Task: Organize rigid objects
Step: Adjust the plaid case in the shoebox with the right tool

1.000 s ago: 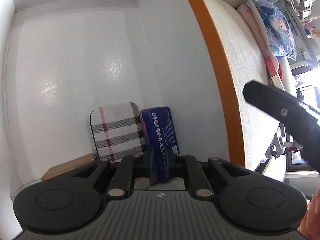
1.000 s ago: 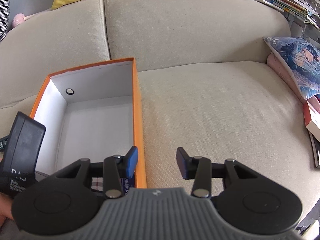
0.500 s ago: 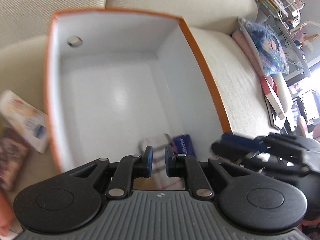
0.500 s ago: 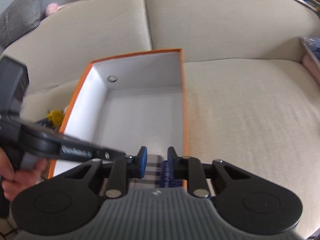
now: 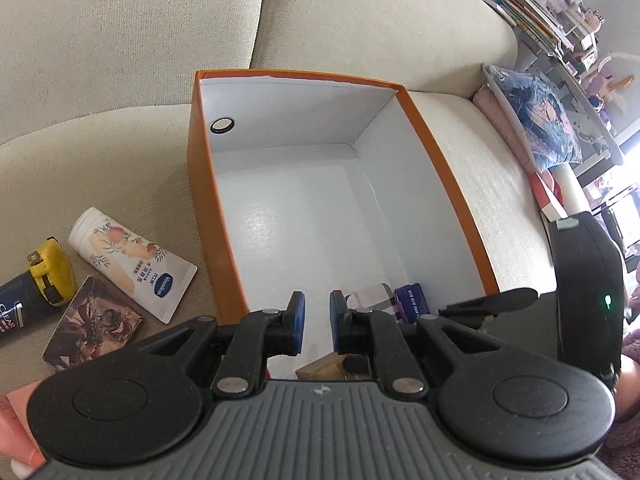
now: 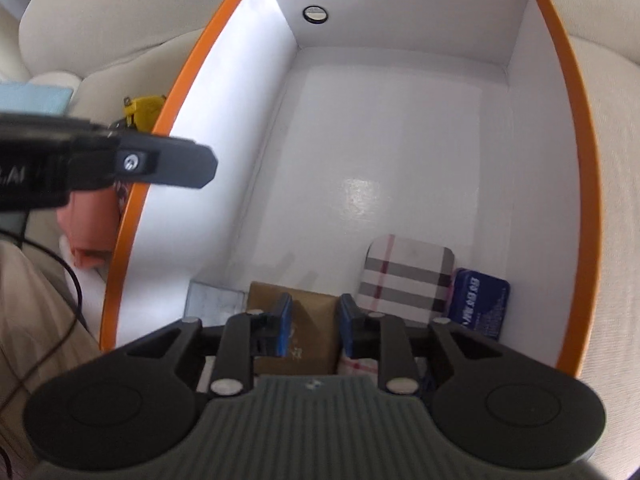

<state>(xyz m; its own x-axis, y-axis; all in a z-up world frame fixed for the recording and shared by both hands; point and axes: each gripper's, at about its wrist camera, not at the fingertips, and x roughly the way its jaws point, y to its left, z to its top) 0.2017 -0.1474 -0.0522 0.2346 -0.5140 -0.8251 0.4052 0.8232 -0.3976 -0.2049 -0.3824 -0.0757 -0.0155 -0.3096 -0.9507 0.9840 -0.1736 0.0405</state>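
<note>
Two grippers hang over the orange box point(image 6: 136, 216): left gripper point(image 5: 317, 322) closed, empty; right gripper point(image 6: 315, 326) opening over the brown box point(image 6: 308, 312) at 6 o'clock.

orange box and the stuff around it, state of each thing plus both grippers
orange box: open, no lid
plaid case: in box, leaning on near wall
blue tin: in box, beside plaid case
brown box: in box
lotion tube: lying on sofa
left gripper: shut, empty
right gripper: opening over brown box

Most of the orange cardboard box's point(image 6: 576, 152) white floor lies bare. Only its near end is crowded: a plaid case point(image 6: 406, 276), blue tin point(image 6: 478, 304) and brown carton point(image 6: 310, 320) stand there
</note>
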